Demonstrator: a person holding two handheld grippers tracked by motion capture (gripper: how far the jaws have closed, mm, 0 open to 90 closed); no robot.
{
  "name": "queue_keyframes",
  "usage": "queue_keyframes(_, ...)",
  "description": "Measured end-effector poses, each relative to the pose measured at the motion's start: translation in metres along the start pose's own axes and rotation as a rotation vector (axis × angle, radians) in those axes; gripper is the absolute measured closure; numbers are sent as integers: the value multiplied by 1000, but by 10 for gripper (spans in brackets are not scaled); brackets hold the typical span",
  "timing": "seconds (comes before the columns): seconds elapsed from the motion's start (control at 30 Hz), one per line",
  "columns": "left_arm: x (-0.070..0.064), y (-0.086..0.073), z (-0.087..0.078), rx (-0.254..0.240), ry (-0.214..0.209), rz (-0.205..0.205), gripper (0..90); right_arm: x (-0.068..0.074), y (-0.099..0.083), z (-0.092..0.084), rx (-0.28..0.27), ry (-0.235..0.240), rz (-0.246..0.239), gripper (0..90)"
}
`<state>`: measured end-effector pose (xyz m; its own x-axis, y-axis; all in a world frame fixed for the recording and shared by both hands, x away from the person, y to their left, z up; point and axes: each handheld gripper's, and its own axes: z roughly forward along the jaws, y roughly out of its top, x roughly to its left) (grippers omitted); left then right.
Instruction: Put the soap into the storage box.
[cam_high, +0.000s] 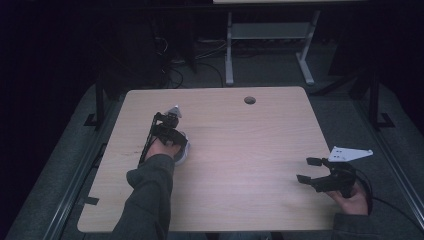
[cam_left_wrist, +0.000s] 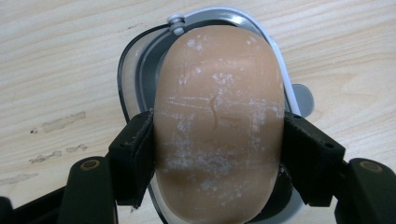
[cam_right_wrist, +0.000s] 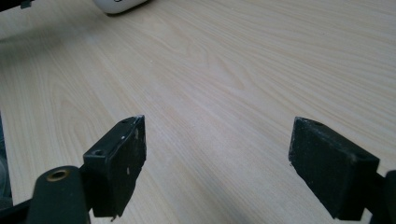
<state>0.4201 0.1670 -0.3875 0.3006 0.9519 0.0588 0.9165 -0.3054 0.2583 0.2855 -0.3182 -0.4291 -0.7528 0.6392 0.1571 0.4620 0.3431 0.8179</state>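
Note:
A tan oval soap bar (cam_left_wrist: 219, 116), dusted with white streaks, lies in a white and grey soap dish (cam_left_wrist: 135, 60) on the wooden table. My left gripper (cam_left_wrist: 219, 154) points down over it, both black pads pressed against the bar's sides. In the high view that gripper (cam_high: 179, 147) stands at the table's left-middle, over the dish (cam_high: 185, 156). My right gripper (cam_high: 305, 170) is held near the table's right edge, jaws wide apart with nothing between them. In the right gripper view its pads (cam_right_wrist: 121, 163) hover over bare wood.
The light wooden table (cam_high: 240, 150) has a round cable hole (cam_high: 249, 100) at the back. A white table frame (cam_high: 270, 35) and cables stand on the dark floor beyond. A white object (cam_right_wrist: 119, 4) shows at the far top left of the right gripper view.

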Motion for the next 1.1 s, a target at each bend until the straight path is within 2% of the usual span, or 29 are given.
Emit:
queue_keyframes(0.3, 1, -2, 0, 3, -3, -2, 315, 0, 0, 0, 3, 2, 1, 184)
queue_keyframes(0.53, 0, -1, -9, -22, 18, 11, 304, 0, 0, 1, 3, 4, -3, 184)
queue_keyframes(0.73, 4, -4, -14, -42, -21, 17, 287, 0, 0, 1, 5, 4, -1, 184)
queue_keyframes(0.9, 3, -6, -21, -72, -34, 23, 282, 1, 0, 1, 3, 3, -2, 184)
queue_keyframes(0.97, 4, -8, -25, -89, -41, 25, 274, 1, 0, 1, 6, 4, -2, 184)
queue_keyframes(1.0, 4, -10, -30, -112, -62, 26, 270, 1, 0, 2, 5, 3, -3, 184)
queue_keyframes(1.03, 4, -10, -30, -112, -62, 26, 270, 1, 1, 2, 7, 3, -2, 184)
queue_keyframes(1.07, 4, -12, -35, -146, -89, 37, 269, 2, 1, 2, 8, 2, -3, 184)
queue_keyframes(1.1, 4, -12, -35, -146, -89, 37, 270, 2, 1, 2, 8, 2, -3, 184)
